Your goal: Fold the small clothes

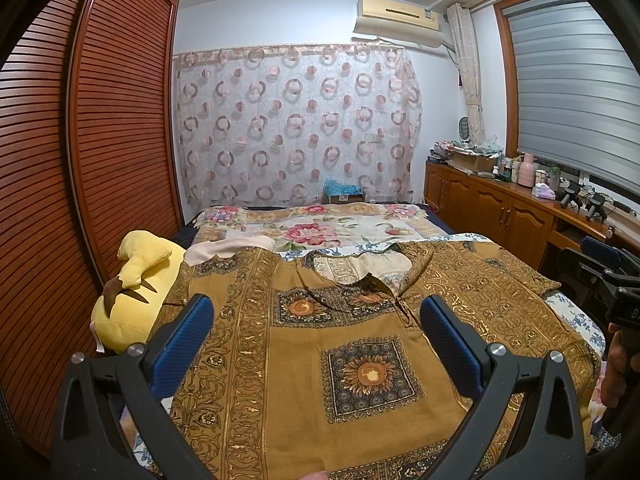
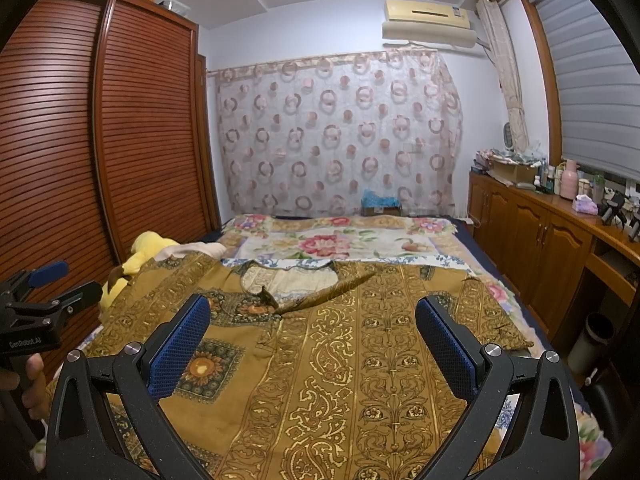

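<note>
Mustard-gold fabric with dark floral squares and scrolling borders makes up a small shirt (image 1: 344,344), which lies spread flat, front up, across the near end of a bed (image 1: 320,228). Its neckline points away toward a floral quilt (image 2: 340,240) covering the far half of the bed, and one side of the collar (image 2: 328,292) is flipped over. The left tool (image 1: 316,320) hovers over the shirt's chest with its blue-padded fingers (image 1: 188,332) spread wide, pinching nothing. The right tool (image 2: 312,320) is likewise spread apart above the shirt's right half, apparently not touching the cloth. A yellow plush toy (image 1: 132,292) rests just beside the shirt's left sleeve, near a slatted wooden wardrobe (image 1: 100,140).
</note>
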{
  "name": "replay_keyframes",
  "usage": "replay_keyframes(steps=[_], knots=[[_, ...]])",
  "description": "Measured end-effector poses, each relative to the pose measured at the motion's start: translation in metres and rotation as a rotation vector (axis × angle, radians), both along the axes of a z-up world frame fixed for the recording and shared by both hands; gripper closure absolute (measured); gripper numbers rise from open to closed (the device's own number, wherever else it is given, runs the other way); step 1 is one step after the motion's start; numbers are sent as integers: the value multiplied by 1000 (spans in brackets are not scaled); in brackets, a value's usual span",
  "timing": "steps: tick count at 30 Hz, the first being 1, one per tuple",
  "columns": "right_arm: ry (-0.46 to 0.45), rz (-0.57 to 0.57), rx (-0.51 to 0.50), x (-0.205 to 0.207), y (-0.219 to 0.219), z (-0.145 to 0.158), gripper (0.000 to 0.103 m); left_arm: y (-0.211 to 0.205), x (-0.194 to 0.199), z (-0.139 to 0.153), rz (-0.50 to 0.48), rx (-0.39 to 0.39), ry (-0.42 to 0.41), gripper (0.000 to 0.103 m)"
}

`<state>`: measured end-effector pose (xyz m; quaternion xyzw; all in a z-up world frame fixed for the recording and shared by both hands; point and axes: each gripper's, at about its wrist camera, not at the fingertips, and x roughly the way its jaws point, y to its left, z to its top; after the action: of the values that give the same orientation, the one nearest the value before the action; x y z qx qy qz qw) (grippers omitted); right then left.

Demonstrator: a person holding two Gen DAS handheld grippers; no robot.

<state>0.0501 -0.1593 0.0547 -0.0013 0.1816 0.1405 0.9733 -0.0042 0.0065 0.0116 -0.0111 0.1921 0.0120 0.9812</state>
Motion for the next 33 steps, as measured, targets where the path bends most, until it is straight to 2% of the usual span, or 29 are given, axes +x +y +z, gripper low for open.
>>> replay_keyframes(steps=[33], knots=[[14,7,0,2,7,-1,0,4,3,-4,-3,-3,17,0]])
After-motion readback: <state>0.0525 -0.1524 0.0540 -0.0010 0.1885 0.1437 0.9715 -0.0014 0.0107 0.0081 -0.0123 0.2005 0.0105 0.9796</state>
